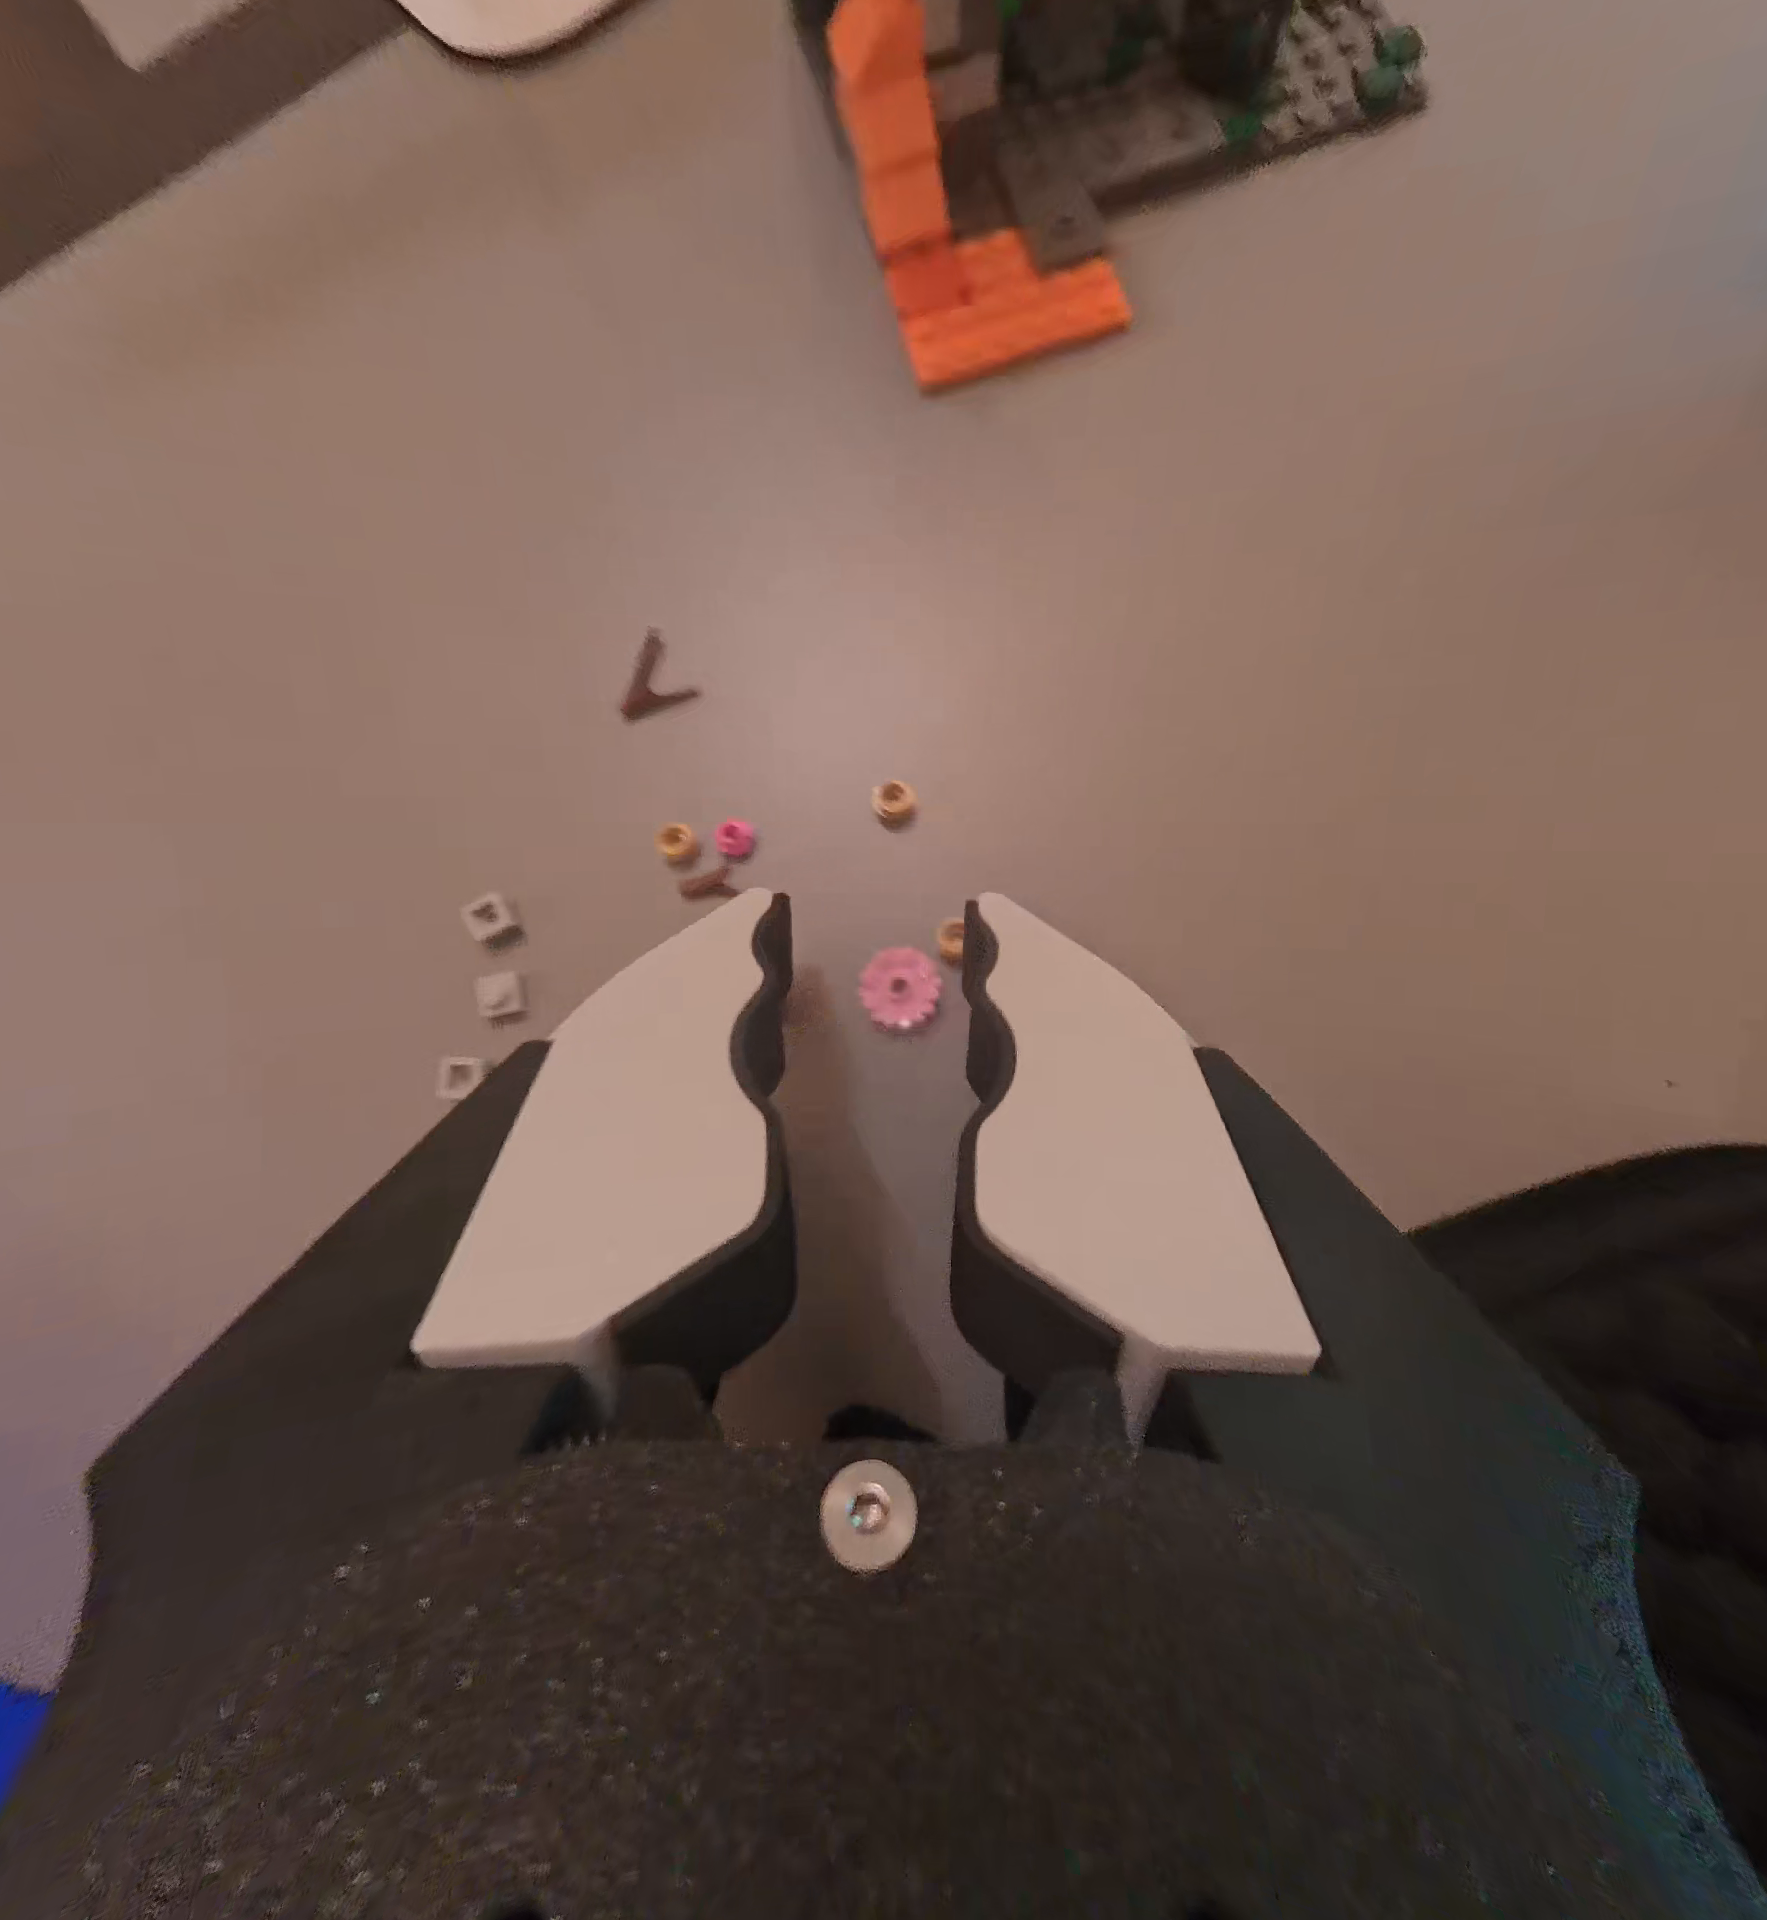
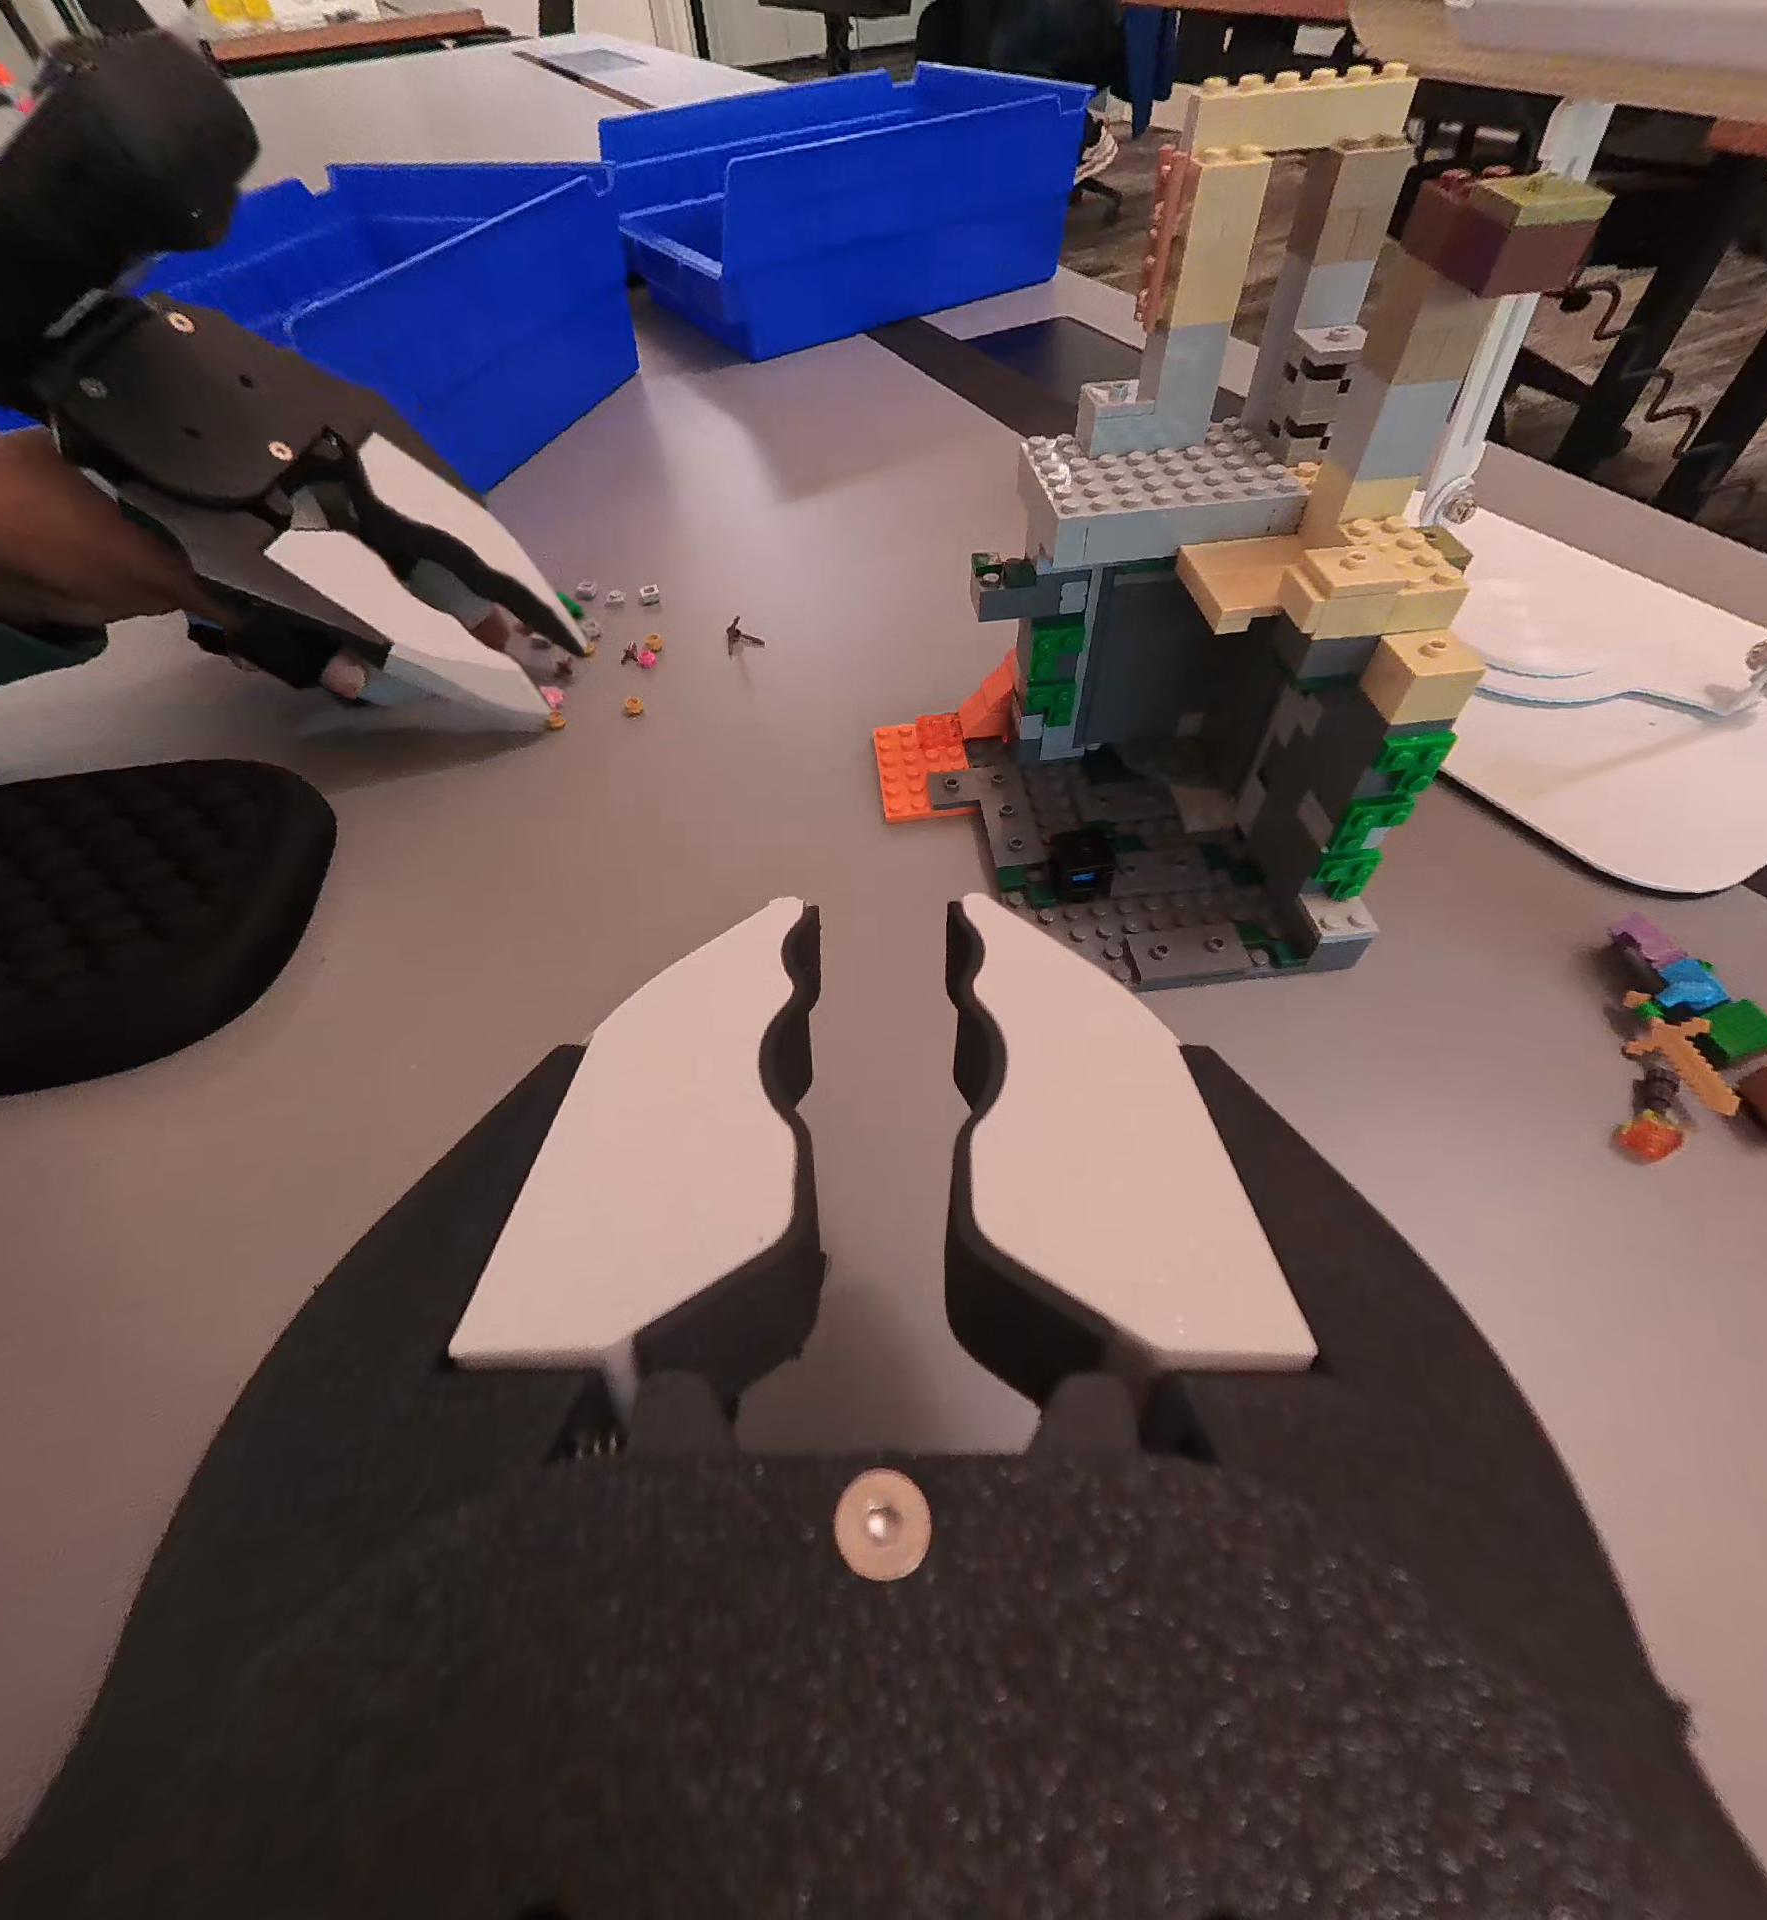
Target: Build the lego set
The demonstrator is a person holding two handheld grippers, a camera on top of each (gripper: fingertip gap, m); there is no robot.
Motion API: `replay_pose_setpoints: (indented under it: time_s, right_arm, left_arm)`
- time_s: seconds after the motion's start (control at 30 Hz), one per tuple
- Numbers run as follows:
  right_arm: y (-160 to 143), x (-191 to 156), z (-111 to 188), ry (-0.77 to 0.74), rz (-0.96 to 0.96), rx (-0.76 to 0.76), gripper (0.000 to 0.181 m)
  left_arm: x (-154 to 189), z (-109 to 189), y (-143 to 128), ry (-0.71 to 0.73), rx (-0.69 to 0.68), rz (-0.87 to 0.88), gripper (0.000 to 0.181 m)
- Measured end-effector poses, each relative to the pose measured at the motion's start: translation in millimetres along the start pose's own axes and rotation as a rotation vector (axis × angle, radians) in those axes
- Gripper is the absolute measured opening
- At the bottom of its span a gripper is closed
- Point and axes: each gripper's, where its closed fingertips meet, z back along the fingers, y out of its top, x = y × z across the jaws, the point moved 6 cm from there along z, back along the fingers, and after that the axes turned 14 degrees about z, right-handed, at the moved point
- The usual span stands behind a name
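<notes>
Left wrist view shows the left gripper (image 1: 879, 914) held low with jaws parted around a pink flower piece (image 1: 898, 990) on the grey table (image 1: 339, 520), apparently to pinch it. Among other scattered small parts, it lies well short of the lego build (image 2: 1222, 665). The right gripper (image 2: 881, 914) waits empty, jaws apart, before that build.

Both tongs share one build: the left gripper (image 1: 877, 912) and right gripper (image 2: 881, 914) have smooth matt grey finger plates, black wavy pads (image 2: 791, 997) and a grainy, rough black plastic body with a shiny metal screw (image 2: 881, 1524). The table (image 2: 650, 935) beneath them looks smooth and matt. Ahead of the right tongs, the lego building (image 2: 1243, 623) is studded plastic. Far left, glossy blue plastic bins (image 2: 837, 208); near left, a woven black mesh pad (image 2: 100, 914).
</notes>
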Motion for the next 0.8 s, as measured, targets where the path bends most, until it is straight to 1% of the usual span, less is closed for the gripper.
replay_pose_setpoints:
  time_s: [0.03, 0.1, 0.13, 0.2, 0.3, 0.4, 0.43, 0.47, 0.5, 0.57, 0.63, 0.7, 0.77, 0.8]
  right_arm:
    - [-0.7, -0.3, 0.3, 0.000, 0.002, -0.002, 0.023]
    - [-1.6, -0.4, 0.6, 0.002, 0.000, -0.004, 0.023]
    - [-1.5, -0.1, 0.8, 0.002, -0.002, -0.004, 0.023]
    - [-1.3, 0.3, 1.3, 0.001, -0.003, -0.002, 0.022]
    - [-2.3, 1.0, 1.4, -0.002, -0.003, -0.005, 0.022]
    - [-3.6, 0.7, 0.5, -0.001, -0.009, -0.008, 0.022]
    - [-3.9, 0.4, 0.4, -0.001, -0.007, -0.010, 0.022]
    - [-3.9, 0.0, 0.3, -0.001, -0.005, -0.011, 0.022]
    - [-4.0, -0.2, 0.2, 0.000, -0.003, -0.012, 0.022]
    - [-4.2, -0.4, -0.2, 0.002, -0.006, -0.011, 0.022]
    - [-4.7, -1.1, -0.6, 0.008, -0.011, -0.012, 0.022]
    - [-5.2, -1.6, -0.7, 0.010, -0.009, -0.014, 0.022]
    - [-5.0, -2.1, -0.7, 0.012, -0.008, -0.015, 0.022]
    - [-4.8, -2.1, -0.6, 0.011, -0.009, -0.014, 0.022]
  left_arm:
    - [2.2, -1.4, -3.4, -0.007, -0.016, -0.006, 0.030]
    - [2.4, -3.6, -7.8, 0.007, -0.033, -0.021, 0.022]
    - [1.5, -3.4, -7.9, 0.011, -0.033, -0.021, 0.012]
    - [-3.0, -3.0, -8.5, 0.034, -0.056, -0.027, 0.000]
    - [-18.4, -2.6, -5.8, 0.114, -0.053, -0.029, 0.000]
    - [-34.9, -1.8, -2.0, 0.191, -0.043, 0.006, 0.000]
    - [-37.4, -0.3, 0.4, 0.204, -0.030, 0.014, 0.011]
    - [-37.2, 1.0, 3.1, 0.202, -0.015, 0.022, 0.021]
    - [-34.1, 2.3, 6.0, 0.182, 0.001, 0.028, 0.025]
    - [-22.4, 2.6, 9.5, 0.109, 0.013, 0.023, 0.020]
    - [-10.6, -0.1, 8.6, 0.052, -0.010, -0.008, 0.015]
    - [-1.8, -4.6, 5.4, -0.003, -0.044, -0.020, 0.015]
    - [-3.2, -10.0, 1.3, 0.009, -0.083, -0.023, 0.013]
    - [-4.4, -10.4, 2.2, 0.012, -0.074, -0.020, 0.003]
